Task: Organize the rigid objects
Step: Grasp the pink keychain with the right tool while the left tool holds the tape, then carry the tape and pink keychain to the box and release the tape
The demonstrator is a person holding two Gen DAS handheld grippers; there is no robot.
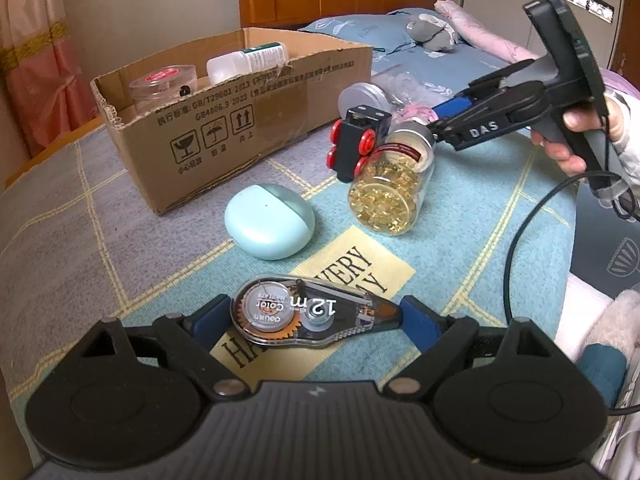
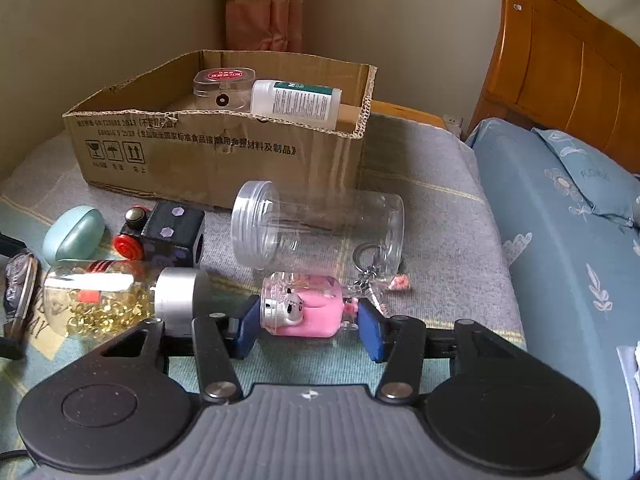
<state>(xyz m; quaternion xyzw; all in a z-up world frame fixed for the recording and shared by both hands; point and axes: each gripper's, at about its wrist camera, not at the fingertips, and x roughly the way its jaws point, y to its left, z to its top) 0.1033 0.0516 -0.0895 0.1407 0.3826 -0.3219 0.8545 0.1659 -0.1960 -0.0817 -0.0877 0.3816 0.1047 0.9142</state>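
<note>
A clear correction tape dispenser (image 1: 308, 314) lies flat between the blue pads of my left gripper (image 1: 314, 316), which press on both of its ends just above the bedspread. My right gripper (image 2: 308, 320) is shut on a small pink keychain bottle (image 2: 316, 312), its key ring (image 2: 370, 256) trailing to the right. From the left wrist view, the right gripper (image 1: 436, 118) reaches in from the right, a hand (image 1: 572, 148) on its handle. An open cardboard box (image 2: 220, 152) at the back holds a clear round container (image 2: 224, 88) and a white bottle (image 2: 296, 102).
On the bedspread lie a mint green case (image 1: 268, 220), a black toy train with red wheels (image 1: 360, 140), a jar of golden capsules (image 1: 388, 192) and an empty clear jar (image 2: 320, 232). A black cable (image 1: 516, 248) hangs on the right. Blue pillows (image 2: 560, 220) lie beyond.
</note>
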